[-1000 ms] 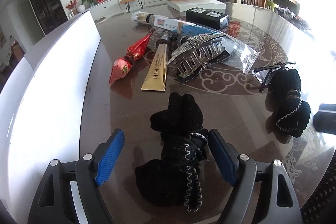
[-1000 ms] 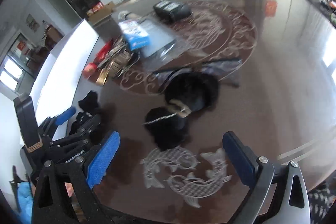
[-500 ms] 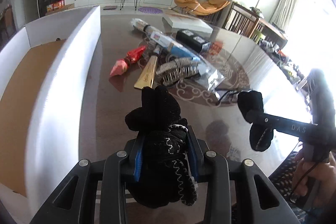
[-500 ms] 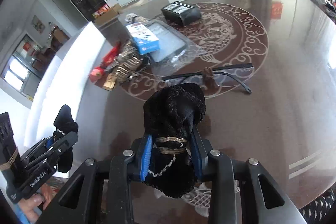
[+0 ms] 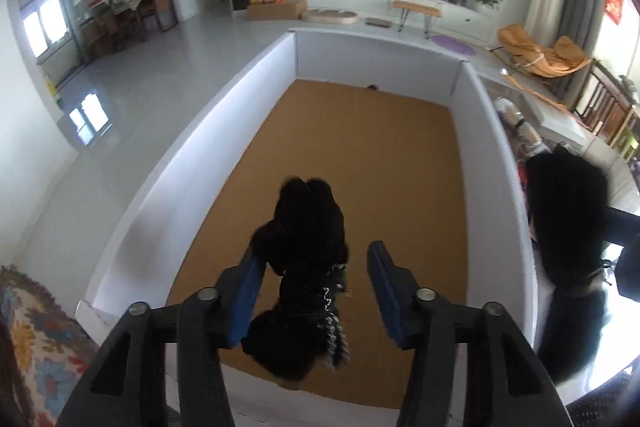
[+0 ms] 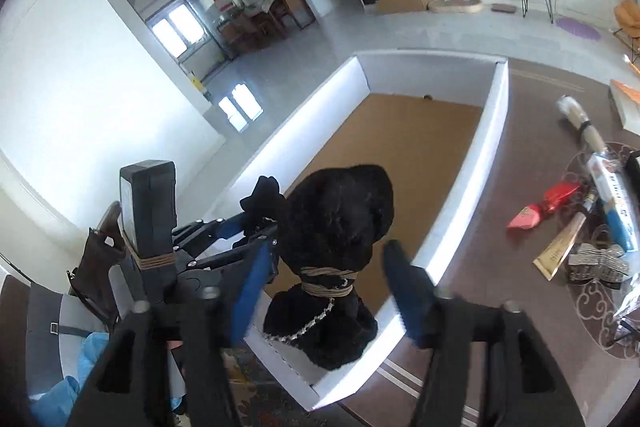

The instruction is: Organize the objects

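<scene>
Left gripper (image 5: 312, 291): jaws wide apart over the box; a black knit bundle (image 5: 306, 267) sits between the blue pads, against the left pad (image 5: 246, 301) and clear of the right one. Whether it hangs from that pad or is loose in the air, cannot tell.
Right gripper (image 6: 326, 291): jaws wide as well, at the near right corner of the box; a second bundle (image 6: 334, 259) lies between them, touching neither pad that I can make out. Right finger blurred.
Box (image 5: 176, 163): white walls, flat brown cardboard floor, open top.
Hidden or cut off: near wall of the box covered by the left gripper's body; second bundle only a dark blur at the right edge of the left view, cut by the frame.
Right view only: the left gripper from the side, its bundle poking out ahead; dark glossy table (image 6: 520, 163) to the right of the box, carrying a red wrapper (image 6: 540, 207), a gold tube (image 6: 558, 251), a rhinestone clip (image 6: 596, 261) and a blue pack (image 6: 614, 203).
Left view only: the whole box floor, far wall included.
Textures: both bundles fuzzy black knit; the first with white zigzag stitching at its near end, the second tied round the middle with tan cord and edged with a silver chain.
</scene>
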Motion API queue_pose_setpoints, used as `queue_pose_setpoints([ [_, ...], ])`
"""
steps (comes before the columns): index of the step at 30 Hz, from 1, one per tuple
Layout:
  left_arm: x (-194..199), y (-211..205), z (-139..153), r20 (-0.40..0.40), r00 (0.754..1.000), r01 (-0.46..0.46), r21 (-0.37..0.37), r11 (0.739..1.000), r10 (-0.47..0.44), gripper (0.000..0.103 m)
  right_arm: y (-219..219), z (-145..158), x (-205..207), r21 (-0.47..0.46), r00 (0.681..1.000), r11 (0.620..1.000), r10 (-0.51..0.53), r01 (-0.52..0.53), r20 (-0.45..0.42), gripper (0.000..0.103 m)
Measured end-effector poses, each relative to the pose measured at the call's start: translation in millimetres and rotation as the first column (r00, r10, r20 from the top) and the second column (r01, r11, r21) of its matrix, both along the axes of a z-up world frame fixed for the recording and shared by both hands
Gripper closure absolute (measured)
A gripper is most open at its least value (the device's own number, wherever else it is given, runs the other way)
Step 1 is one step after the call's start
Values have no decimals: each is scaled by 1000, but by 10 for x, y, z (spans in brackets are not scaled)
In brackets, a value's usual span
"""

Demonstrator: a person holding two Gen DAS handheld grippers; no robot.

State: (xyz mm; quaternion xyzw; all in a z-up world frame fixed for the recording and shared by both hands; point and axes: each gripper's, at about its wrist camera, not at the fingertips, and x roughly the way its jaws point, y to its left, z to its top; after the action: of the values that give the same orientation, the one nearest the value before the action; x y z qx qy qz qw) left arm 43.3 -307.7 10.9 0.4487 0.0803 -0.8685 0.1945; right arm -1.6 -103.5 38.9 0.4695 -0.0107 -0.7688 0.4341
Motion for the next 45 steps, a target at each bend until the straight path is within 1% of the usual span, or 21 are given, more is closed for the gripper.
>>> queue_pose_setpoints([
  [2, 76, 30, -21, -20, 1000, -2, 13, 1000, 2, 42, 23, -68, 1, 24, 1000, 999, -27, 27, -7, 25],
  [4, 129, 193, 36, -60, 998, 35, 25, 999, -33, 42, 270, -108, 39, 30, 995, 996, -77, 78, -58, 23],
  [5, 140, 329, 87, -84, 994, 69, 30, 997, -66, 42, 455, -132, 60, 42, 989, 992, -115, 119, -88, 20],
  [7, 144, 696, 193, -134, 976, 183, 61, 981, -174, 39, 911, -263, 102, 70, 967, 971, -217, 228, -135, 8],
  [8, 137, 935, 240, -153, 958, 256, 81, 963, -242, 31, 1170, -352, 102, 94, 950, 952, -276, 291, -148, 6],
  [9, 130, 1201, 258, -172, 936, 327, 99, 940, -308, 25, 1431, -465, 111, 130, 928, 925, -335, 357, -164, 6],
  [10, 128, 1472, 243, -184, 910, 394, 112, 912, -371, 13, 1679, -597, 127, 186, 901, 886, -394, 425, -182, 6],
  [11, 122, 1748, 201, -187, 884, 454, 122, 883, -429, 5, 1902, -739, 144, 250, 873, 838, -444, 484, -202, 6],
  [13, 33, 2266, 16, -166, 841, 537, 135, 833, -515, 4, 2334, -964, 150, 340, 821, 747, -518, 571, -242, 6],
  [15, -136, 2644, -312, -111, 830, 558, 150, 816, -547, 4, 2682, -1142, 166, 396, 775, 668, -575, 630, -261, 6],
  [17, -345, 2880, -635, -74, 837, 545, 179, 819, -542, 5, 2942, -1315, 75, 419, 752, 632, -610, 652, -251, 6],
  [19, -502, 3058, -841, -63, 846, 532, 164, 831, -529, 6, 3116, -1453, -20, 430, 729, 601, -634, 674, -257, 6],
  [22, -661, 3293, -980, -47, 839, 545, 73, 835, -543, 6, 3246, -1571, -70, 433, 707, 572, -648, 697, -282, 5],
  [24, -767, 3385, -1030, -28, 833, 554, 42, 832, -553, 6, 3327, -1582, -78, 410, 689, 568, -674, 713, -265, 5],
  [26, -866, 3429, -1060, -9, 832, 555, 33, 831, -555, 6, 3386, -1584, -87, 401, 669, 550, -690, 732, -276, 4],
  [27, -931, 3445, -1082, 4, 830, 558, 36, 829, -558, 3, 3394, -1616, -140, 398, 662, 544, -699, 739, -272, 1],
  [28, -974, 3467, -1088, 0, 827, 561, 35, 827, -562, 0, 3419, -1635, -145, 390, 656, 544, -710, 743, -258, 0],
  [29, -1018, 3488, -1104, -3, 824, 566, 36, 823, -567, 0, 3443, -1642, -150, 376, 648, 546, -722, 749, -244, 0],
  [31, -1086, 3519, -1108, -10, 817, 576, 33, 817, -576, 0, 3472, -1648, -151, 371, 632, 530, -732, 763, -255, 0],
  [35, -1221, 3541, -1118, -9, 816, 577, 35, 816, -578, 0, 3475, -1650, -155, 359, 622, 523, -738, 773, -264, 0],
  [45, -1233, 3531, -1116, -9, 817, 577, 36, 816, -577, 0, 3480, -1648, -157, 356, 622, 524, -738, 773, -263, 0],
])
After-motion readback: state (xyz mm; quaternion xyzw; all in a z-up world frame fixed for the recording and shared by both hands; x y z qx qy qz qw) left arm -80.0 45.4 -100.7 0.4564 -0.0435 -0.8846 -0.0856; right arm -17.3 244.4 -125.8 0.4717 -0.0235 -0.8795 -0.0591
